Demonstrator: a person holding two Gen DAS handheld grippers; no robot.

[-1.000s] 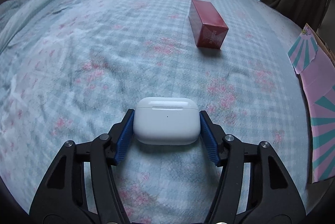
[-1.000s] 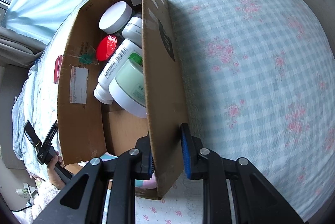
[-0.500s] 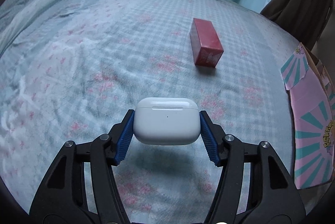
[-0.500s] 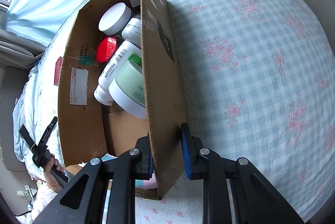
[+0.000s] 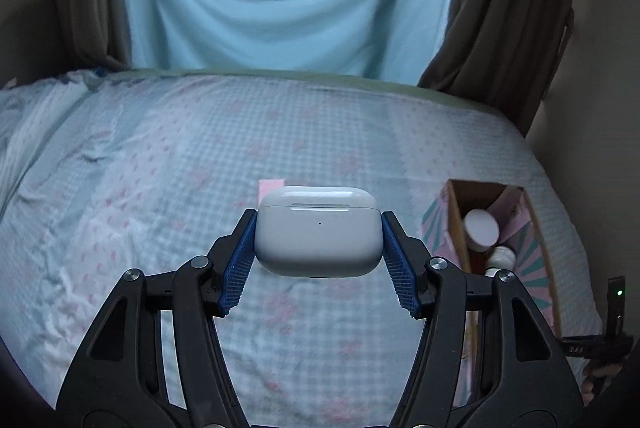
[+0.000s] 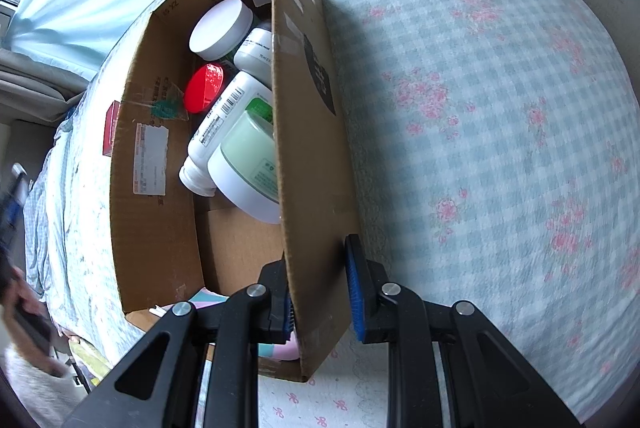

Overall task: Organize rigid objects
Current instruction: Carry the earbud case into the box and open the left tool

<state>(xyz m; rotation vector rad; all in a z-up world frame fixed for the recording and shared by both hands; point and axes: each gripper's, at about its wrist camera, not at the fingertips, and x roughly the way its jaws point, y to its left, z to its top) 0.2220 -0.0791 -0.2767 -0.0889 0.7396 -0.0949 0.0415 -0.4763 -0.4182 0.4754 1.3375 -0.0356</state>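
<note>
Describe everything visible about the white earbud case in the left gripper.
The white earbud case is a smooth, glossy plastic box with rounded corners. A lid seam runs across its upper part, and a tiny dark dot sits centred on its front. The lid is shut. It is held level, lid up, clear of the checked bedsheet. The left gripper clamps it by its two short ends, one ribbed blue pad against each side. Nothing else touches it.

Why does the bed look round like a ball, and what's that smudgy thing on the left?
Right wrist view: the fisheye lens bends the bed into a dome; the smudge is a moving hand, blurred. Left wrist view: dimmer and bluish, earbud case sharp.
</note>
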